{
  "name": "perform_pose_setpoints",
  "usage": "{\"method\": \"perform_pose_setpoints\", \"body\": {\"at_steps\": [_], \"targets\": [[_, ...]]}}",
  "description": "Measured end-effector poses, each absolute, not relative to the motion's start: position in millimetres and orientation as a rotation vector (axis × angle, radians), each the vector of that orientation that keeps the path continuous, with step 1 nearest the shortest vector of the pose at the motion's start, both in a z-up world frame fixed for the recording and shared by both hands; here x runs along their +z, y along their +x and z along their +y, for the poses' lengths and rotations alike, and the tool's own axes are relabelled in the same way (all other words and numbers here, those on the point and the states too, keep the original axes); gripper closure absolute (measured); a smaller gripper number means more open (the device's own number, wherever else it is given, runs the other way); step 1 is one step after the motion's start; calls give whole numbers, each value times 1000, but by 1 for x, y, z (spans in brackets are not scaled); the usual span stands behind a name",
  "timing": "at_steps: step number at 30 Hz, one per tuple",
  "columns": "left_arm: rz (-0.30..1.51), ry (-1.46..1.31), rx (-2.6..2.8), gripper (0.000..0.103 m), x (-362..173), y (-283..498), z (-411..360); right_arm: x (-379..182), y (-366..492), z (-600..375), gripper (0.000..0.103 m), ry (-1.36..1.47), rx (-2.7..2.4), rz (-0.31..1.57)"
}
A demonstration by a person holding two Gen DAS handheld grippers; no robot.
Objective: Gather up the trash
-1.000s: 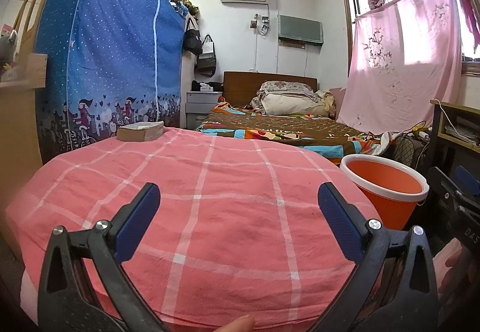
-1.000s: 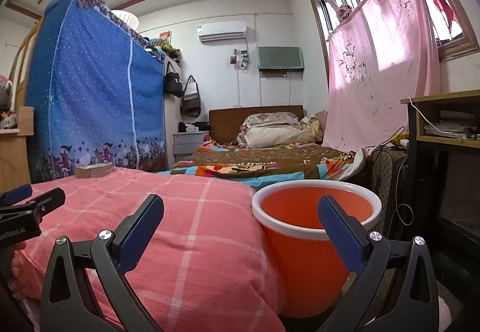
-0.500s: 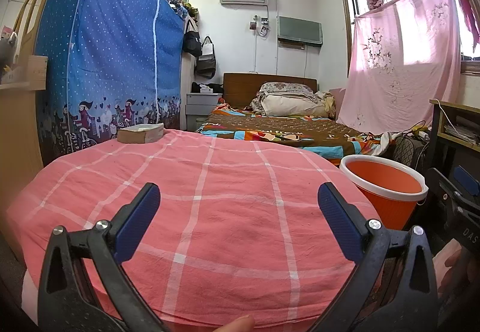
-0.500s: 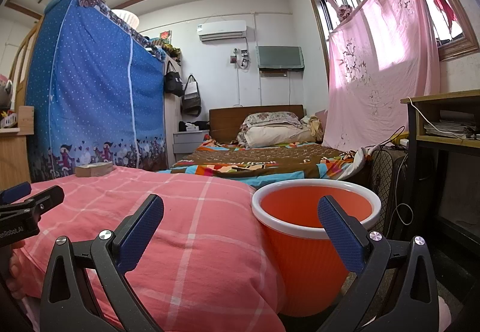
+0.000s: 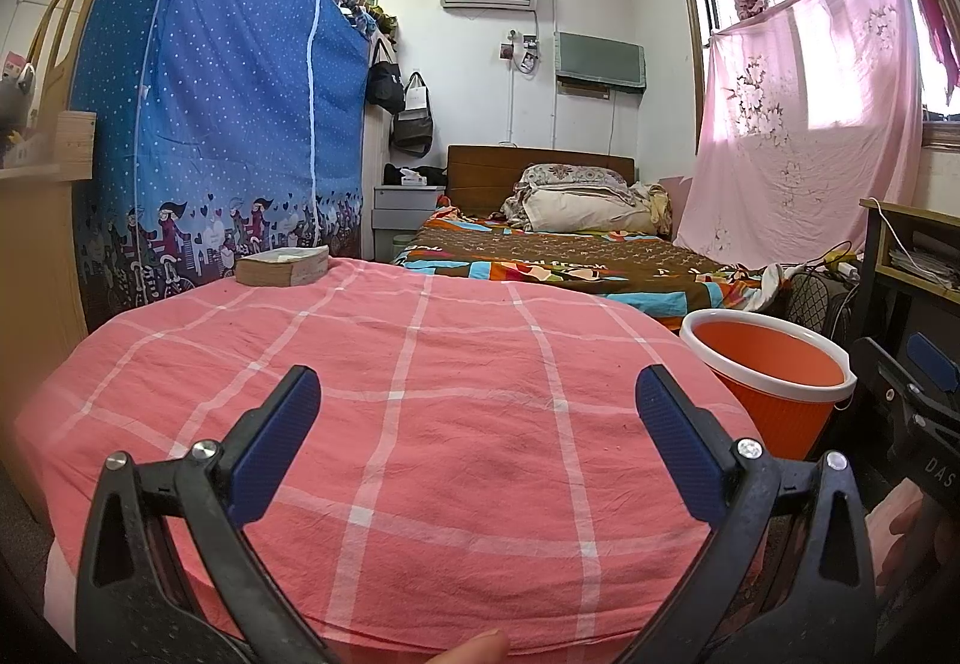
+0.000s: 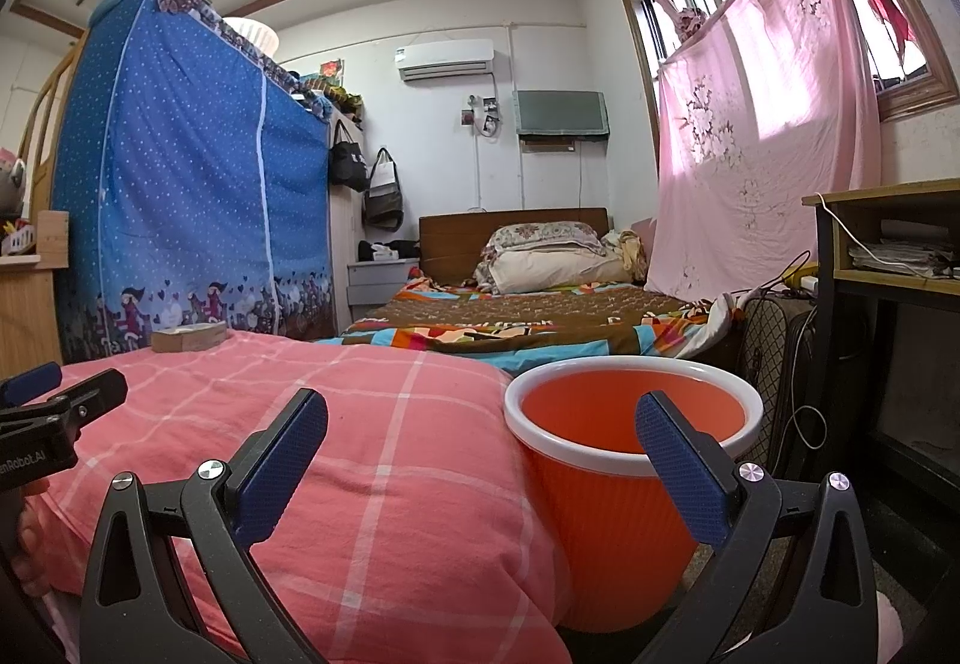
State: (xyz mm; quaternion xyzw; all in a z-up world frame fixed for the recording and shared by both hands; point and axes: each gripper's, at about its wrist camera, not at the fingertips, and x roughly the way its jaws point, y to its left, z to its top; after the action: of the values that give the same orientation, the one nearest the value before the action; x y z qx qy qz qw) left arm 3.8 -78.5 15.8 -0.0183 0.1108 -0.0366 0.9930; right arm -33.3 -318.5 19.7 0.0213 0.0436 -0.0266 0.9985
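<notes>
An orange bin with a white rim (image 5: 769, 364) (image 6: 630, 442) stands on the floor at the right edge of a table under a pink checked cloth (image 5: 420, 394) (image 6: 336, 442). Its inside looks bare. My left gripper (image 5: 477, 412) hovers open over the near part of the cloth, nothing between its fingers. Further right, my right gripper (image 6: 480, 439) is open too, its right finger (image 6: 678, 466) in front of the bin's mouth. A small tan block-like object (image 5: 282, 265) (image 6: 189, 335) lies at the cloth's far left corner. I see no loose trash on the cloth.
A blue dotted fabric wardrobe (image 5: 228, 123) rises at the left. Behind the table is a bed with a patterned cover (image 5: 558, 262). A desk with cables (image 6: 888, 268) and a mesh fan (image 6: 774, 340) crowd the right side, with a pink curtain (image 6: 762, 135) above.
Both views have barely shifted. The left gripper has drifted slightly, so the cloth sits a touch lower in its view. Both grippers stay open.
</notes>
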Motion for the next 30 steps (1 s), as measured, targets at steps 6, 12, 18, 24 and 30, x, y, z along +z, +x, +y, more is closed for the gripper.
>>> {"method": "perform_pose_setpoints", "body": {"at_steps": [6,12,18,24,30], "targets": [[222,-36,-74,0,16,4,-78,20,-34,-318,0,43,-54,87],[223,-37,-74,0,16,4,-79,20,-33,-318,0,43,-53,87],[225,-34,-75,0,16,2,-78,18,-34,-317,0,43,-52,89],[226,-34,-74,0,16,2,-78,18,-34,-317,0,43,-52,91],[226,-34,-75,0,16,2,-78,19,-34,-316,0,44,-52,91]]}}
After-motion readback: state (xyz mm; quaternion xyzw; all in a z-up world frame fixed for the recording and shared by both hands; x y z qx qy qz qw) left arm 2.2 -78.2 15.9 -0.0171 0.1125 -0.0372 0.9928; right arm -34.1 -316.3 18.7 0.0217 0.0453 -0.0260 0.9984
